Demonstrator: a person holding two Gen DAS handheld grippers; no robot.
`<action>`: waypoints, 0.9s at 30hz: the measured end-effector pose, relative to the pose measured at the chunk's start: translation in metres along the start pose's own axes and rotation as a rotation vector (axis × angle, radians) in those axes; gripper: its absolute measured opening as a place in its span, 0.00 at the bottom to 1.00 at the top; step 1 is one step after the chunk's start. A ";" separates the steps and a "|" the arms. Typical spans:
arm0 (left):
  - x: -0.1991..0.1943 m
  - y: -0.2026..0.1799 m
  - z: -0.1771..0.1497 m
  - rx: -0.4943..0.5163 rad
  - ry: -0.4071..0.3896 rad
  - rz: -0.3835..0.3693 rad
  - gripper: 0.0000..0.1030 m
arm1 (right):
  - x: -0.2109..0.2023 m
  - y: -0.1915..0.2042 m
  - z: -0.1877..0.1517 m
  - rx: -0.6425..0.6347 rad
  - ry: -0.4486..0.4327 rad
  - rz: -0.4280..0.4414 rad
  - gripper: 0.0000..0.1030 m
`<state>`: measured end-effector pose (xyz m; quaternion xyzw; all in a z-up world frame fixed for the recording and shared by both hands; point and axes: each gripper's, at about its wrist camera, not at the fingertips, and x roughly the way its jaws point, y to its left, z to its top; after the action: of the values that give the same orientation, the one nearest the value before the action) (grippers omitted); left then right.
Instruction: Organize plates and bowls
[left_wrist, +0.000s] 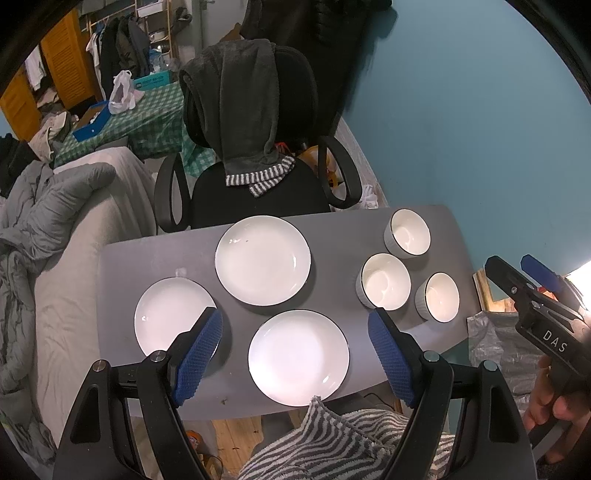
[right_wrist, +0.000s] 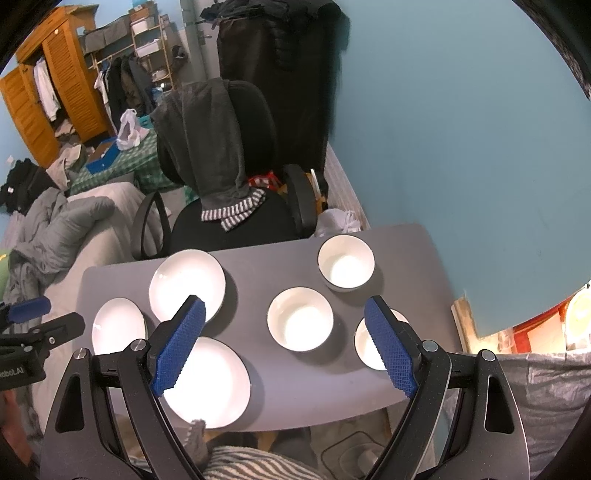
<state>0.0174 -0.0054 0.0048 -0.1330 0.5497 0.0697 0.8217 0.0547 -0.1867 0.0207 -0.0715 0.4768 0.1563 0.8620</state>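
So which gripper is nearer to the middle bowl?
Right, as far as the pictures show. The right gripper hangs with the middle bowl between its fingers; the left gripper frames the near plate, and that bowl lies to its right.

I lose part of near-right bowl (right_wrist: 364, 345) behind my right gripper's finger (right_wrist: 388, 350) | left plate (left_wrist: 170, 314) partly behind pad (left_wrist: 199, 354)

Left tongs (left_wrist: 295, 354) spread wide above grey table (left_wrist: 340, 240); three plates (left_wrist: 262, 260), three bowls (left_wrist: 386, 280) apart.

A grey towel (left_wrist: 247, 107) drapes the black office chair (left_wrist: 258, 199).
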 end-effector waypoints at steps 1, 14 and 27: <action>0.000 0.000 0.000 -0.001 0.001 0.000 0.80 | 0.000 0.000 0.000 0.000 0.001 0.001 0.84; 0.001 0.001 0.001 -0.004 0.006 -0.008 0.80 | 0.002 0.002 0.000 -0.001 0.002 0.003 0.84; 0.003 0.001 0.007 -0.005 0.000 -0.013 0.80 | 0.001 0.006 0.002 -0.001 0.004 -0.008 0.84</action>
<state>0.0245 -0.0025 0.0049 -0.1384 0.5488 0.0658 0.8218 0.0548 -0.1807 0.0207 -0.0740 0.4781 0.1529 0.8617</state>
